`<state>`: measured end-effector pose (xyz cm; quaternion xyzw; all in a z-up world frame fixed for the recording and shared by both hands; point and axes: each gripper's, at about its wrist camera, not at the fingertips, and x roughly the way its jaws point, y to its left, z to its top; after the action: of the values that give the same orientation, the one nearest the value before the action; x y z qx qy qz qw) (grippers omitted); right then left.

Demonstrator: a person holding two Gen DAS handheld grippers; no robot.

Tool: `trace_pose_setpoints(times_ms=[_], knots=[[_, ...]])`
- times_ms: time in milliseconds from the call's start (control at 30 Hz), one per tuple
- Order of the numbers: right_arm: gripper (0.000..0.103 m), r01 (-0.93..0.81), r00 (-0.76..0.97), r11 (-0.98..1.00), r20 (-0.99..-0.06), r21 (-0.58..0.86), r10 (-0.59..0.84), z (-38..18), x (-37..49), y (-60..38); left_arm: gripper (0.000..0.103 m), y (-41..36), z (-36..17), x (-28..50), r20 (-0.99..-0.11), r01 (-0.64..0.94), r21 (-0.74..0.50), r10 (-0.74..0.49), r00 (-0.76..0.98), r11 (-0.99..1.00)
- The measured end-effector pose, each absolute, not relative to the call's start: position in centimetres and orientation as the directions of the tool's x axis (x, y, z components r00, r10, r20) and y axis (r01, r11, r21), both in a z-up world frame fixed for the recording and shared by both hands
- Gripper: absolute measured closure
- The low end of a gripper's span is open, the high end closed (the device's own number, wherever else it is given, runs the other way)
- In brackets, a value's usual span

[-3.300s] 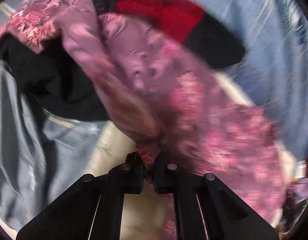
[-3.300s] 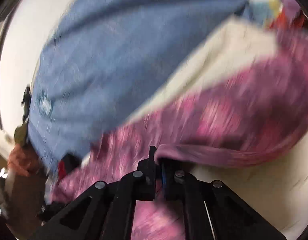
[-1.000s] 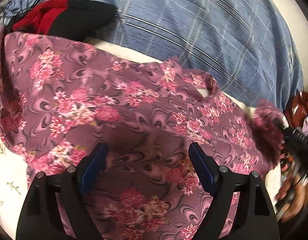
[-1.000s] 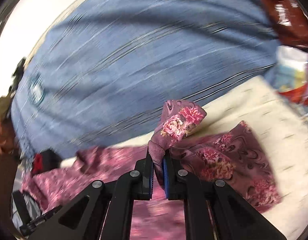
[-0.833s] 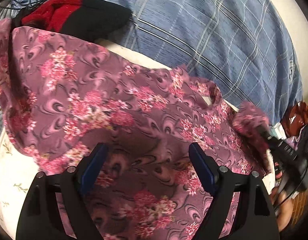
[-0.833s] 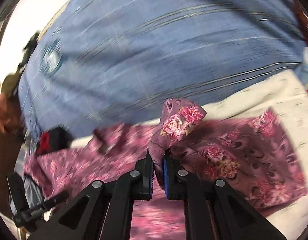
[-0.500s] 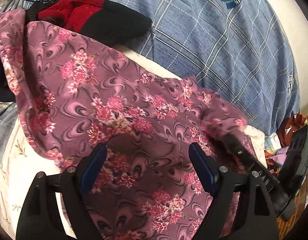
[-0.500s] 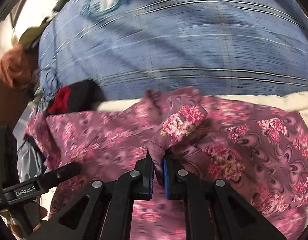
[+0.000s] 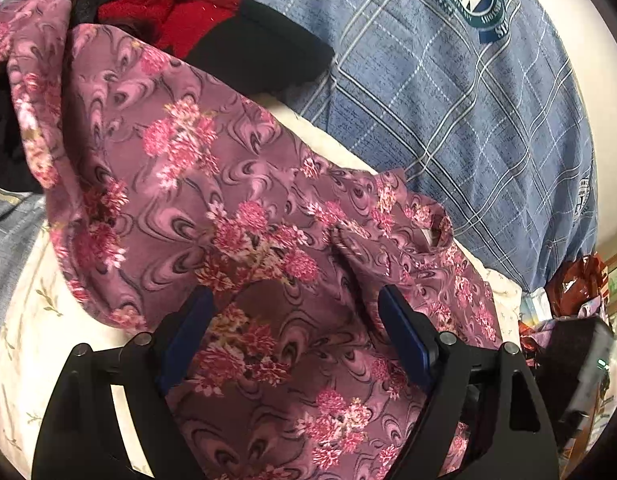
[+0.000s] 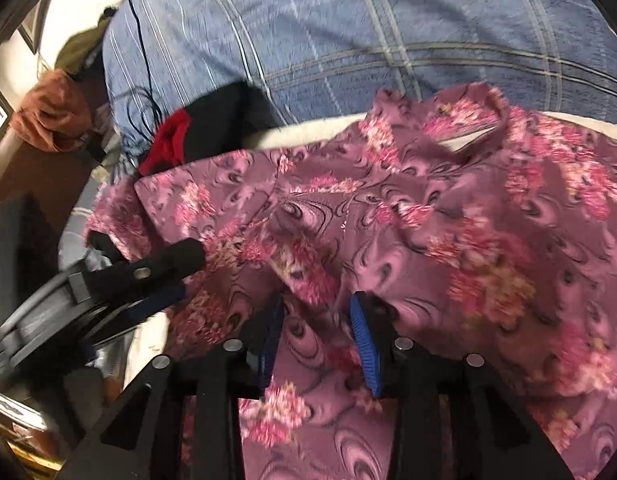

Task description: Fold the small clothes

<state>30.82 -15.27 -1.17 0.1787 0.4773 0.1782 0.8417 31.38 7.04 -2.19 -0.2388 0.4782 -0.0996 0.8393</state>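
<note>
Left wrist view: left gripper [image 9: 296, 312] hovered over the floral garment [image 9: 236, 216] with jaws spread wide, nothing between them; the garment lay crumpled on the cream bedsheet [image 9: 24, 320], its upper edge against a red-and-black knit piece [image 9: 228, 36] and a blue plaid blanket [image 9: 448, 100]. Right wrist view: right gripper [image 10: 318, 332] also had jaws apart, blue pads clear of the floral fabric beneath, with the left gripper's fingers [image 10: 164, 264] resting on the garment's left side.

Blouse [image 9: 212, 184]: mauve, dark swirls, pink flower clusters. Blanket [image 9: 468, 100]: blue plaid, pale lines, round teal emblem. Knit garment [image 9: 212, 36]: red and black. Sheet [image 9: 24, 320]: cream, small leaf sprigs.
</note>
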Motion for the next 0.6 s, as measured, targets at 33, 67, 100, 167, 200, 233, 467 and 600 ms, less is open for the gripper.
trace_pose_setpoints(times_ms=[33,67,100,167,200,233,467,600], knots=[[0.063,-0.125,0.492,0.866,-0.728,0.484,0.478,-0.7,30.3,-16.0,0.019,6.6,-2.3,31.4,-0.757,-0.055,-0.497,-0.401,0.516,0.866],[0.06,-0.118,0.507,0.86,-0.715,0.496,0.482,-0.1,29.6,-17.1,0.019,6.2,-2.3,31.4,-0.755,-0.044,-0.501,-0.411,0.511,0.864],[0.058,-0.1,0.524,0.859,-0.707,0.502,0.474,0.4,28.8,-18.6,0.019,5.7,-2.3,31.4,-0.752,-0.028,-0.506,-0.426,0.503,0.862],[0.054,-0.062,0.545,0.857,-0.702,0.511,0.458,0.9,27.7,-21.1,0.019,4.5,-2.3,31.3,-0.75,0.005,-0.516,-0.454,0.482,0.857],[0.054,-0.021,0.559,0.856,-0.704,0.516,0.438,0.9,26.7,-23.2,0.019,3.9,-2.4,31.4,-0.745,0.02,-0.526,-0.472,0.471,0.85],[0.053,0.01,0.568,0.852,-0.704,0.524,0.426,0.9,26.1,-24.7,0.019,3.2,-2.4,31.6,-0.742,0.032,-0.539,-0.492,0.455,0.842],[0.052,0.223,0.644,0.739,-0.665,0.636,0.379,-1.4,21.2,-34.7,0.034,-0.4,-2.5,34.9,-0.757,0.002,-0.539,-0.486,0.437,0.842],[0.052,0.285,0.699,0.6,-0.59,0.747,0.403,-3.1,20.5,-38.4,0.098,-1.1,-2.4,35.9,-0.772,-0.001,-0.527,-0.479,0.417,0.85]])
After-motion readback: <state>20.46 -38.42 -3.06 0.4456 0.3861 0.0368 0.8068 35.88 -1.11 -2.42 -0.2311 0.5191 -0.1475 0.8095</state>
